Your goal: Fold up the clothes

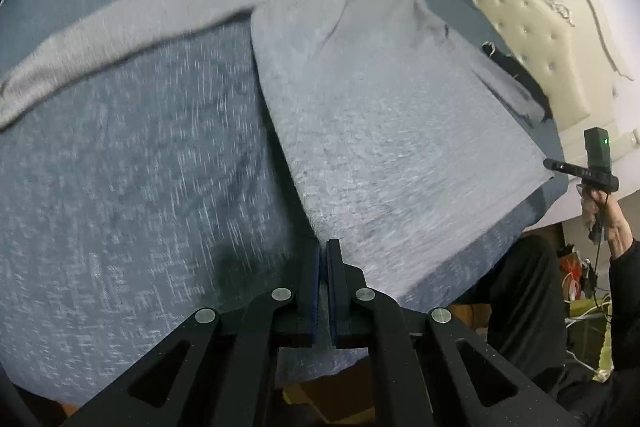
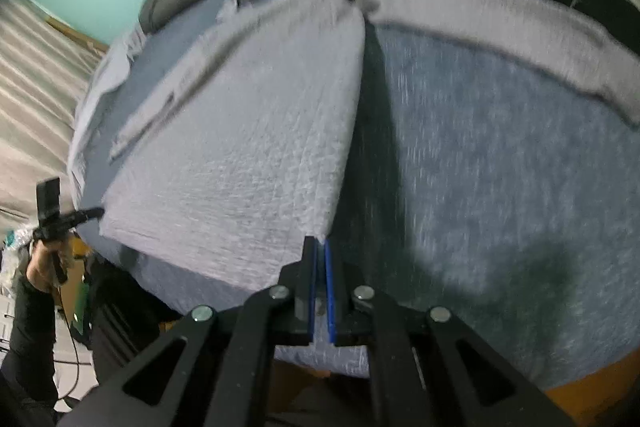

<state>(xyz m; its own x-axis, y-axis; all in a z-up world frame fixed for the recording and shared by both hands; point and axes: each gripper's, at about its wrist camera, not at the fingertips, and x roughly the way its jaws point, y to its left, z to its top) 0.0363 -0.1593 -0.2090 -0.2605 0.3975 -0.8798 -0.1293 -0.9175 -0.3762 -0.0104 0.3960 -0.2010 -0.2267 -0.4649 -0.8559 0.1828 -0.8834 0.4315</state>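
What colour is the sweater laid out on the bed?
Light grey sweater, on a blue-grey bed cover; clearest in the right wrist view.

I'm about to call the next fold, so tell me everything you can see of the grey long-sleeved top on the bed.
The grey long-sleeved knit top lies face-flat on the blue-grey textured bedspread, hem toward the bed's near edge, neck toward the pile of clothes behind. Both sleeves are spread out sideways, one long and straight. The left gripper and right gripper are each shut on a bottom hem corner, stretching the hem between them. The fabric looks soft, waffle-textured; motion blur hides finer detail.
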